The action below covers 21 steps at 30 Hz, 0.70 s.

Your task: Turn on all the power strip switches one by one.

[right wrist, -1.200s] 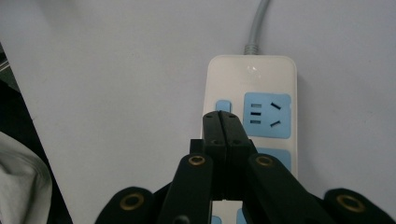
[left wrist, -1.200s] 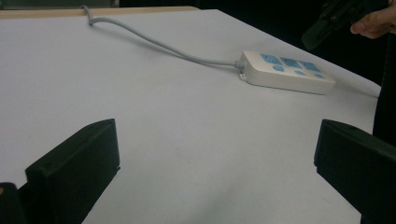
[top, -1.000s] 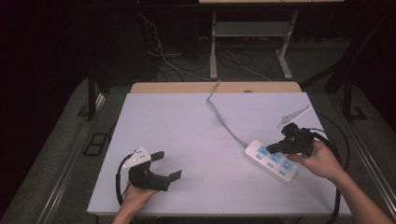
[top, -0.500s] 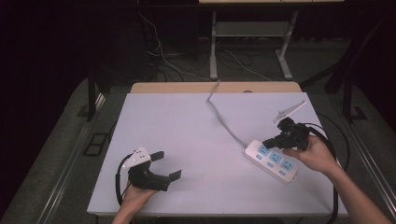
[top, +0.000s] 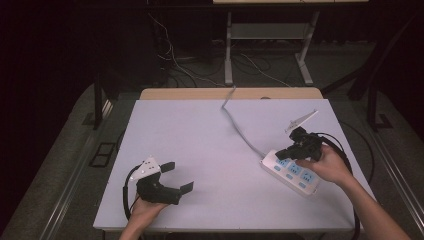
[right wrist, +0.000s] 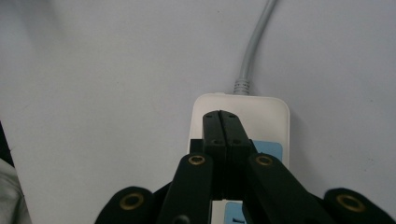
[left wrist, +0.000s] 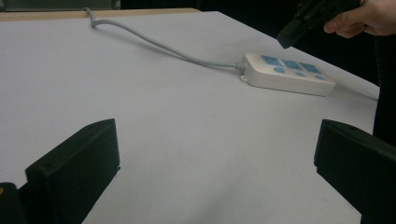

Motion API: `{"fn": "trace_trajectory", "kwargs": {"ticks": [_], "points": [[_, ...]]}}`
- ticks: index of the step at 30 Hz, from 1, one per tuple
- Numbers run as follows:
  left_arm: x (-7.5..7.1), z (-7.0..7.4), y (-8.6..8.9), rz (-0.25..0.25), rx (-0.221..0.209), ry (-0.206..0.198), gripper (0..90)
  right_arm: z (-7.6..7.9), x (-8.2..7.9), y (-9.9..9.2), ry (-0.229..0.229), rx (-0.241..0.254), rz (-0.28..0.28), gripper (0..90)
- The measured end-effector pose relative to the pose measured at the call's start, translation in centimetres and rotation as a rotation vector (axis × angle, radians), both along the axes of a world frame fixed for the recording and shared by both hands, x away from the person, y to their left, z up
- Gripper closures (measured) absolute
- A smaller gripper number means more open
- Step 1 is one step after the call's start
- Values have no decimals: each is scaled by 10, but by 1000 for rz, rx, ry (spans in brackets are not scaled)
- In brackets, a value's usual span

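right gripper view has the right gripper (right wrist: pixel 222 122) with its two jaws pressed flat together, nothing between them, tips hanging over the cable end of the white power strip (right wrist: pixel 240 121). i can't tell whether the tips touch the casing or hover just above it. past them, the grey cord (right wrist: pixel 254 42) leaves the strip's end and runs away over the pale surface (right wrist: pixel 102 70).

from the high view, the right gripper (top: pixel 296 148) sits over the strip's far end, and the power strip (top: pixel 290 172) lies slantwise near the right edge of the surface (top: pixel 200 135), its cord (top: pixel 240 131) snaking up toward the back edge. the person's right hand (top: pixel 327 167) partly covers the nearer sockets.

the left gripper (top: pixel 175 177) rests low at the front left, well apart from the strip, jaws spread wide and empty; in the left gripper view they frame bare surface, with the power strip (left wrist: pixel 287 73) off in the distance.

my read: closed jaws are being used as a poker, lining up on the strip's first blue socket or its switch. the next move calls for a short, straight press down with the strip not sliding; the idle left gripper could come over to steady it.
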<state>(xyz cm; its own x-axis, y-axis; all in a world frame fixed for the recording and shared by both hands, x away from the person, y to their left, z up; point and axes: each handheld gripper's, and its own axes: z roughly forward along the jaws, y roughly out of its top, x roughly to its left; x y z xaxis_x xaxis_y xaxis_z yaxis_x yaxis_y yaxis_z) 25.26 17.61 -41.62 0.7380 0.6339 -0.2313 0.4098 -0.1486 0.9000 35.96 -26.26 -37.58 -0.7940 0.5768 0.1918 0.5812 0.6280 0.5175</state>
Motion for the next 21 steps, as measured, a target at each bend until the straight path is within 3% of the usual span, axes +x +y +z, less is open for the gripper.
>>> {"fn": "trace_trajectory", "kwargs": {"ticks": [8, 21], "points": [[0, 0, 1, 1, -4, -3, 0, -17, -1, 4, 44, -15, 18, 900], [0, 0, 1, 2, -3, 0, 0, -25, -2, 4, 55, -20, 23, 900]]}}
